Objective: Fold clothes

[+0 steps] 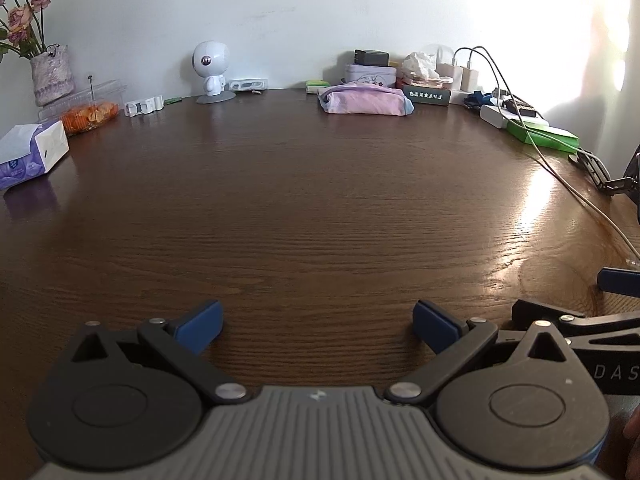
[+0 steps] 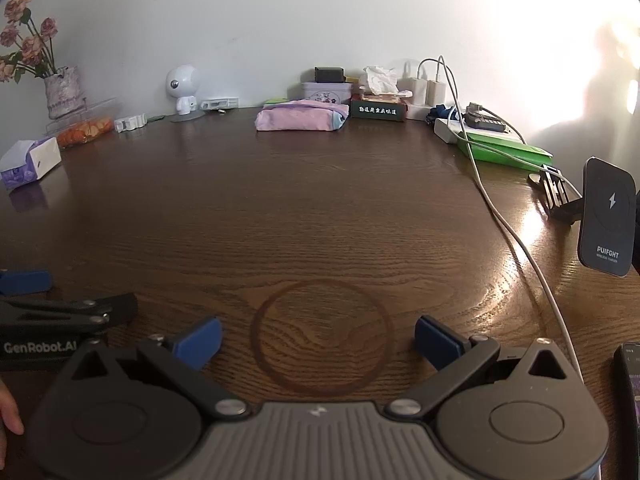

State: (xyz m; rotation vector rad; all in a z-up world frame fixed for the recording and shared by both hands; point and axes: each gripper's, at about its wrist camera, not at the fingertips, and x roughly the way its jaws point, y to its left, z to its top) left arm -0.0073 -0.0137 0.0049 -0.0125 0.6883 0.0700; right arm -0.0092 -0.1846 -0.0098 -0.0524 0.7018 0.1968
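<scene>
1. Left gripper [image 1: 318, 326]: jaws spread wide at the bottom of the left wrist view, holding nothing; only bare table [image 1: 320, 200] lies between the blue pads [image 1: 198, 326].
2. Right gripper [image 2: 318, 340]: jaws at full spread at the bottom of the right wrist view, nothing gripped; a ring stain [image 2: 322, 338] on the wood lies between them.
3. Task item: the folded pink cloth [image 1: 366, 100] lies at the far table edge, upper centre of both views, well apart from both grippers. It appears already folded; no other garment is visible, so the work may be near its end.
4. Risk: the white cable [image 2: 516, 240] trails down the right side of the right wrist view, near the right gripper. A sideways sweep could snag it and drag the chargers [image 2: 426, 88].
5. Risk: the wireless charger stand [image 2: 608, 220] at the right edge stands close; a careless lift could knock it.
6. Risk: the two grippers sit just beside each other; the right gripper's arm [image 1: 580, 320] shows at lower right of the left wrist view. Collision is possible.
</scene>
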